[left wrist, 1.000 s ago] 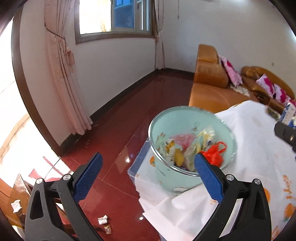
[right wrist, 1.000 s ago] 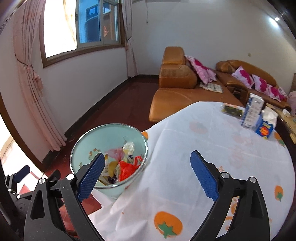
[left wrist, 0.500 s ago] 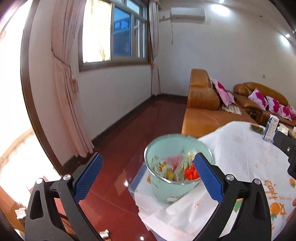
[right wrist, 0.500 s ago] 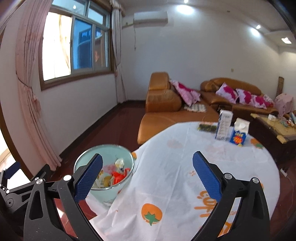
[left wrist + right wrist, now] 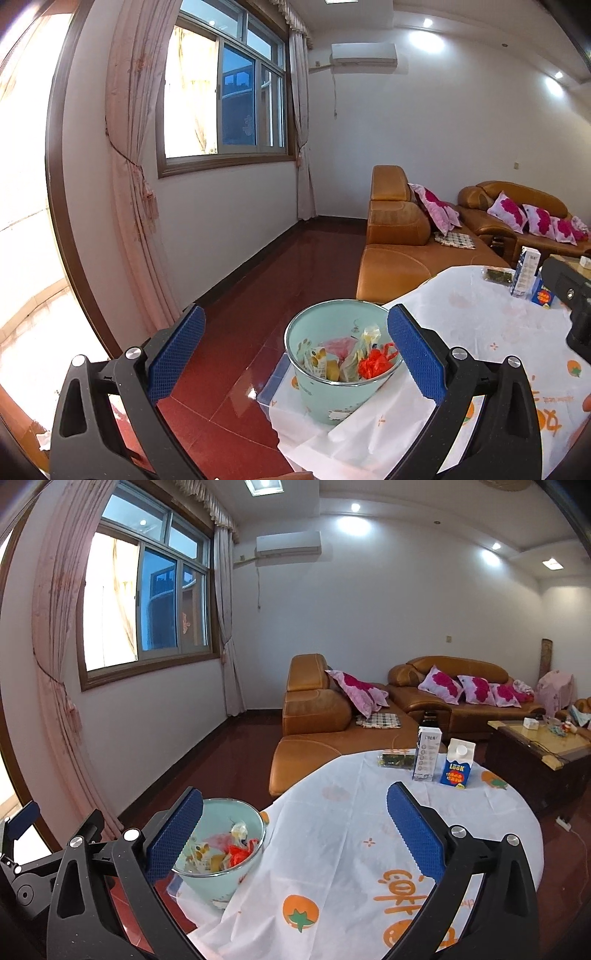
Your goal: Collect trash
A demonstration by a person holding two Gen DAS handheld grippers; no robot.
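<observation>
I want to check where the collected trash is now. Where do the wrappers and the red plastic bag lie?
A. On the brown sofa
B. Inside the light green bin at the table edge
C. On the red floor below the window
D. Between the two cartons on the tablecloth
B: the wrappers and the red plastic bag lie inside the light green bin, which stands at the edge of the tablecloth.

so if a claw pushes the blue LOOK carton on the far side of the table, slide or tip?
The LOOK carton stands upright, tall for its base, so a high push probably tips it. It sits on a loose tablecloth, which may bunch rather than let it slide. Whether it is full cannot be told.
</observation>
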